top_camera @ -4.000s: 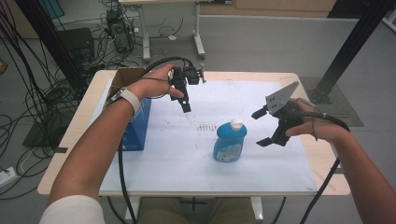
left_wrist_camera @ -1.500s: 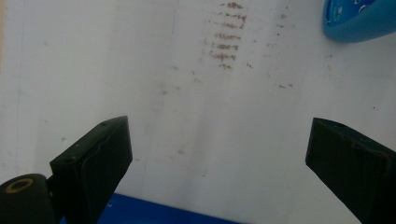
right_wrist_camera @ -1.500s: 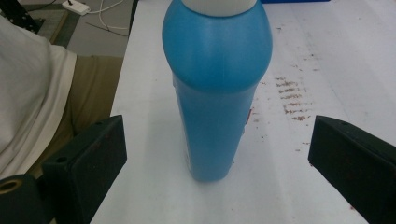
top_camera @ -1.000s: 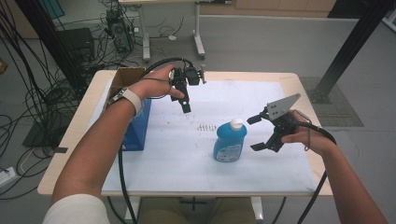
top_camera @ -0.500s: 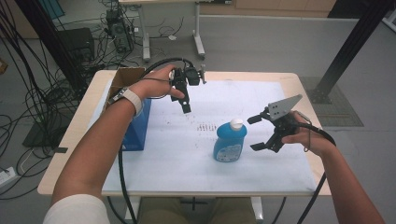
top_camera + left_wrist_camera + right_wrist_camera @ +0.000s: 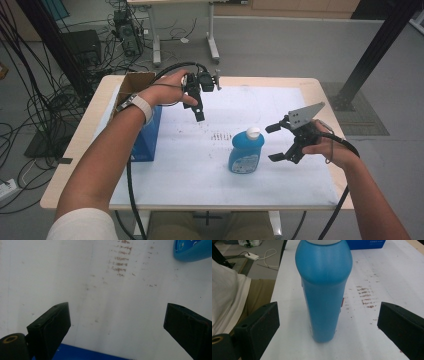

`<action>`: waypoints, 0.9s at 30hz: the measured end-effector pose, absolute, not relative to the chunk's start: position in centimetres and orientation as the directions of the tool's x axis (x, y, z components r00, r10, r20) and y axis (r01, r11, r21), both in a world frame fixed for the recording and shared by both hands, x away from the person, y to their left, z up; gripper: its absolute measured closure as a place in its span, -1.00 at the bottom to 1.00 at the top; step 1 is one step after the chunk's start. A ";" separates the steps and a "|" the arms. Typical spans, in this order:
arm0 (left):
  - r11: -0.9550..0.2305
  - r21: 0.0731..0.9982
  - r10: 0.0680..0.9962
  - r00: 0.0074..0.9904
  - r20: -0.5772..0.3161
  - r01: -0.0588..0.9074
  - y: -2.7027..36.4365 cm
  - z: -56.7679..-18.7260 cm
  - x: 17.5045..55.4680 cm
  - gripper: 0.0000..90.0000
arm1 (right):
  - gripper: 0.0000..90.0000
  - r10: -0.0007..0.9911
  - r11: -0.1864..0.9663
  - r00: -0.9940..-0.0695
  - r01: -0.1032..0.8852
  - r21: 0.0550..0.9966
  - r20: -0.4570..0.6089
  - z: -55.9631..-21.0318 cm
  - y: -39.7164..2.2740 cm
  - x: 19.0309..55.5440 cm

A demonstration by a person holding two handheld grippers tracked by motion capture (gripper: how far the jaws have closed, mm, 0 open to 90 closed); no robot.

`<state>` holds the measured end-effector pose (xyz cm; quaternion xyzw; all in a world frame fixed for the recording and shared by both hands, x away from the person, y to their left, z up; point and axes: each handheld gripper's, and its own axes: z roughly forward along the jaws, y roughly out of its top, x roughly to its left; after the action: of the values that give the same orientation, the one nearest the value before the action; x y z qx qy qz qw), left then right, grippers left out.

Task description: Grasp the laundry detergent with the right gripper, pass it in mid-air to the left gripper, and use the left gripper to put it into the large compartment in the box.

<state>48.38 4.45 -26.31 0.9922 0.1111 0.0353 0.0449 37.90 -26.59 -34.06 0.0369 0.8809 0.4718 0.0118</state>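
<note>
A blue bottle point(image 6: 246, 152) with a white cap stands upright near the middle of the white paper sheet point(image 6: 200, 165). My right gripper point(image 6: 270, 144) hovers just to its right with the jaws spread wide, apart from the bottle. In the right gripper view the bottle point(image 6: 324, 290) rises straight ahead, beyond the open right gripper point(image 6: 328, 315). My left gripper point(image 6: 199, 111) is held above the back left of the sheet and points down. Seen from its own camera, the left gripper point(image 6: 116, 315) is open over bare paper, with the bottle's base point(image 6: 192, 250) at the top right.
A blue box point(image 6: 147, 137) stands at the table's left, under my left forearm, with an open cardboard box point(image 6: 132, 85) behind it. Brown marks point(image 6: 217, 135) dot the paper left of the bottle. Cables trail from both grippers.
Since four seconds ago my right gripper has dropped lower and come in closer beside the bottle; over the last second it has held still. The left gripper has not moved.
</note>
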 end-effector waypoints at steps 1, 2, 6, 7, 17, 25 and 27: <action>-0.971 0.098 0.224 0.973 0.060 0.217 4.4 -26.3 48.4 -0.83 | -0.91 0.076 0.552 -0.997 0.053 0.832 0.014 -34.1 -26.6 37.9; -0.971 0.099 0.225 0.973 0.059 0.218 4.5 -26.3 48.4 -0.83 | -0.91 0.075 0.552 -0.997 0.052 0.832 0.013 -34.1 -26.6 37.9; -0.971 0.098 0.225 0.972 0.060 0.219 4.5 -26.3 48.4 -0.83 | -0.91 0.077 0.548 -0.997 0.053 0.835 0.013 -34.2 -26.6 37.9; -0.971 0.097 0.225 0.972 0.060 0.219 4.5 -26.3 48.4 -0.83 | -0.91 0.078 0.547 -0.997 0.055 0.835 0.014 -34.2 -26.6 37.9; -0.972 0.094 0.223 0.973 0.059 0.217 4.5 -26.4 48.4 -0.83 | -0.92 0.085 0.536 -0.996 0.065 0.842 0.022 -34.7 -26.7 37.9; -0.972 0.093 0.224 0.973 0.059 0.218 4.5 -26.4 48.4 -0.83 | -0.92 0.088 0.534 -0.996 0.069 0.843 0.026 -34.8 -26.7 37.9; -0.972 0.094 0.224 0.973 0.059 0.218 4.5 -26.4 48.4 -0.83 | -0.92 0.088 0.538 -0.996 0.069 0.840 0.026 -34.9 -26.7 37.9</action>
<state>48.37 4.46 -26.37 0.9923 0.1111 0.0347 0.0433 37.89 -26.68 -34.85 0.0447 0.8770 0.4784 0.0095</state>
